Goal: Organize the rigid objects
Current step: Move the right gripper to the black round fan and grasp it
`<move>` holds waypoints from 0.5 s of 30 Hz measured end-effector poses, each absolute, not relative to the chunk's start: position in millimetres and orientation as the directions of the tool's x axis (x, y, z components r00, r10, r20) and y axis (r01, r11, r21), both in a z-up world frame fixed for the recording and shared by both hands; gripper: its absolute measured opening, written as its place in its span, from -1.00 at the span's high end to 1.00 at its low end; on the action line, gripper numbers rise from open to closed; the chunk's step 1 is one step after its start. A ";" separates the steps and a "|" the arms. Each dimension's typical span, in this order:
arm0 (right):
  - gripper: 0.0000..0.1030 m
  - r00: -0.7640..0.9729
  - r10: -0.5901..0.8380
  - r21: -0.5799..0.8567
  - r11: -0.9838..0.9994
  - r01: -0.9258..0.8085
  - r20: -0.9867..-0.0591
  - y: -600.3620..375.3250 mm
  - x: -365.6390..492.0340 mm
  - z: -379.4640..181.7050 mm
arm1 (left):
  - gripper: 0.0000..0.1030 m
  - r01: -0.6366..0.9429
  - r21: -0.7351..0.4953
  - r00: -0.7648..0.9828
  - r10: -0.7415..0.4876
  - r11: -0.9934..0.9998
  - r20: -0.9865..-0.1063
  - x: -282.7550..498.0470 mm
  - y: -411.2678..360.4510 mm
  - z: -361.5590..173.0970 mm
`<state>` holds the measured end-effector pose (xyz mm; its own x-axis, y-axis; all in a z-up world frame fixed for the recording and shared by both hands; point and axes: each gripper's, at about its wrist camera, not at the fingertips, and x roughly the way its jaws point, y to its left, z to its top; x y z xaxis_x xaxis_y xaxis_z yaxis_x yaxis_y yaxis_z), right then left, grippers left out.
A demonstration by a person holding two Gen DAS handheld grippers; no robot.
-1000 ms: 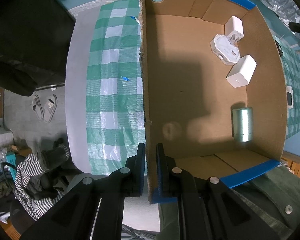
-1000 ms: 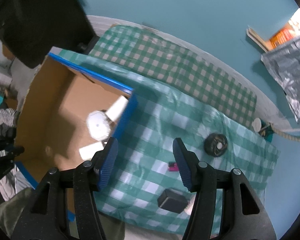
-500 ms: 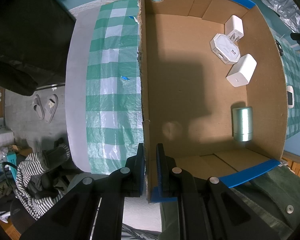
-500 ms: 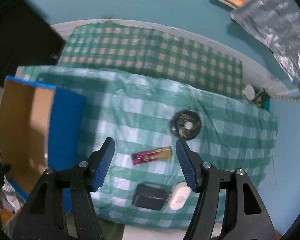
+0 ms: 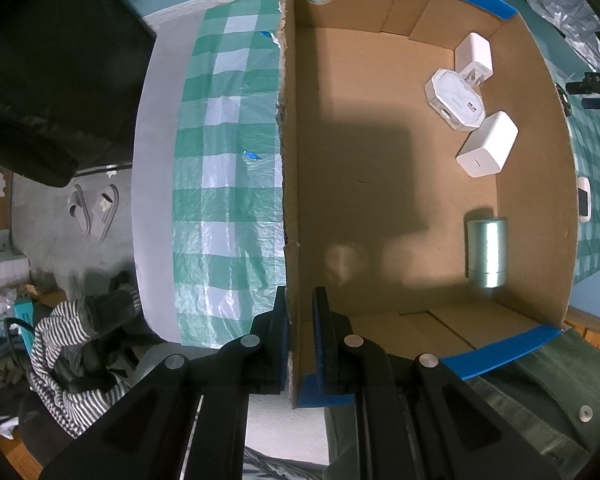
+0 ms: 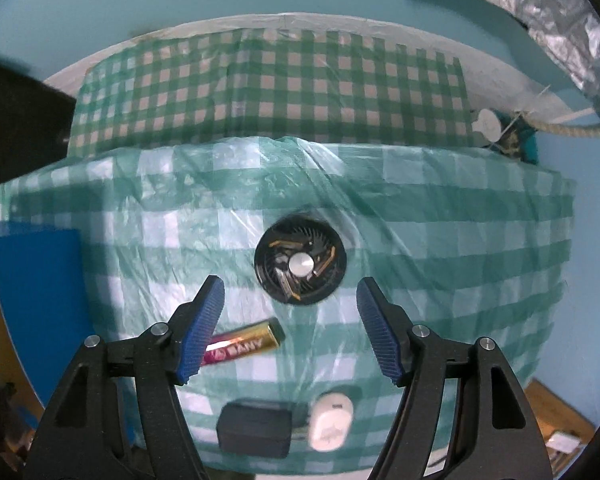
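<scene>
Left claw (image 5: pixel 300 336): clamped tight on the near end of the cardboard box's (image 5: pixel 290 184) left wall, one pad outside, one inside.
Box contents, near to far from the clamped corner: pale green cylinder (image 5: pixel 485 253) lying by the right wall; white cube (image 5: pixel 487 144); white octagonal adapter (image 5: pixel 455 98); white plug block (image 5: pixel 474 58) in the far right corner.
Right claw (image 6: pixel 290 330): jaws opening, nothing pressed between the pads, above the checked desk (image 6: pixel 440 240).
Near the right claw: black block (image 6: pixel 255 428) and white oval (image 6: pixel 331 421) nearest; battery (image 6: pixel 244 341) touching the left pad in view; round black fan (image 6: pixel 300 265) just beyond the tips.
</scene>
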<state>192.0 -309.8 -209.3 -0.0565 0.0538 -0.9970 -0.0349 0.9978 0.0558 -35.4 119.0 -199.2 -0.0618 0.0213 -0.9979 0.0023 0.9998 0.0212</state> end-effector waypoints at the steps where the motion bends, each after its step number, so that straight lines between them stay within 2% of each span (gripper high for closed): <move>1: -0.34 -0.064 0.071 0.073 0.997 -0.024 -0.995 -311.5 192.4 -213.5 | 0.80 0.001 0.022 -0.063 0.022 1.000 -0.998 -35.5 118.9 -199.5; 15: -0.36 -0.078 0.055 0.056 0.998 -0.017 -0.995 -314.1 201.3 -249.7 | 0.80 -0.012 0.035 -0.079 0.034 0.999 -0.996 -33.5 118.8 -202.6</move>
<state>201.3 -314.1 -249.7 -0.0782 0.0549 -0.9954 -0.0167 0.9983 0.0564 -33.5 118.8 -202.6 -0.0789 0.0340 -0.9963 -0.0118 0.9993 0.0351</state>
